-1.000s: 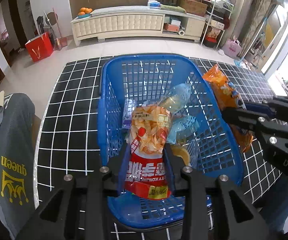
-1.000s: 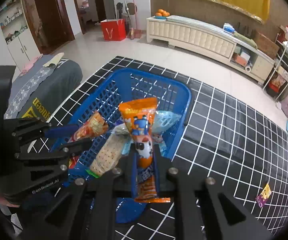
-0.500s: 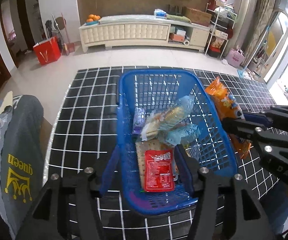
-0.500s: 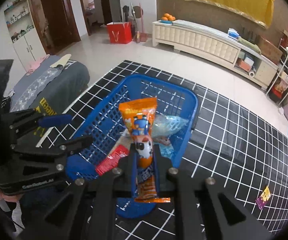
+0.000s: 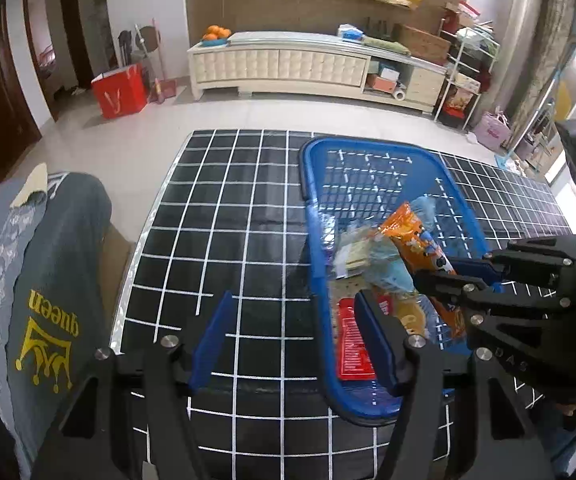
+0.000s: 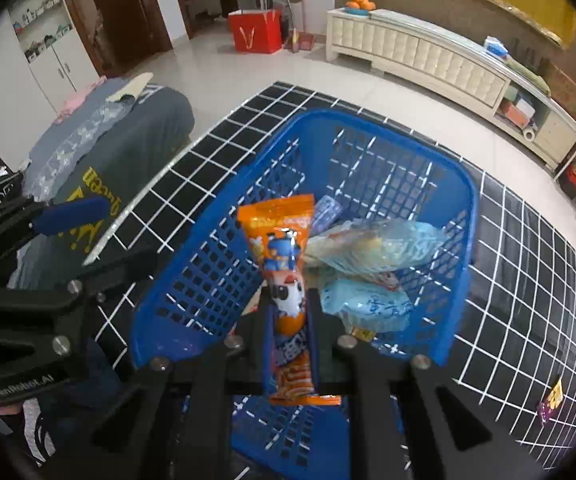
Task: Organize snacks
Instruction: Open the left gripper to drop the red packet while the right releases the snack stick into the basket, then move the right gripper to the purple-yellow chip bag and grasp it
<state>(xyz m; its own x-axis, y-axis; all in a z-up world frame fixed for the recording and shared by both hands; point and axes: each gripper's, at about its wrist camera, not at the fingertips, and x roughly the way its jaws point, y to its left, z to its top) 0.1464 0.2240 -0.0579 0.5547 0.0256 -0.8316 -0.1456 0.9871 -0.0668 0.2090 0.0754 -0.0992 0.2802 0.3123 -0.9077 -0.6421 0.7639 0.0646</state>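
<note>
Two hand-held grippers work over a black, white-gridded table top (image 5: 247,240). The left gripper (image 5: 292,340) has just been opening; its blue pads stand spread with nothing between them, the right pad over the near left rim of the blue basket (image 5: 312,208), the left pad over bare grid. The right gripper (image 6: 290,320) is pressed together on the lower part of an orange snack packet (image 6: 277,236), which stands upright above the basket's near half. Inside the basket, a red packet (image 5: 352,344) lies flat at the near end; clear and pale blue bags (image 6: 372,248) lie at the middle and right side, and a small purple packet (image 6: 326,210) lies just beyond the orange one. The far end of the basket floor is bare. Left of the basket, the grid is open up to the table's left edge. A small wrapper (image 6: 552,400) lies on the grid well right of the basket. A grey cushion (image 5: 47,280) sits beyond the left edge. Farther off are tiled floor, a red bag (image 5: 119,90) and a long white cabinet (image 5: 288,66).
</note>
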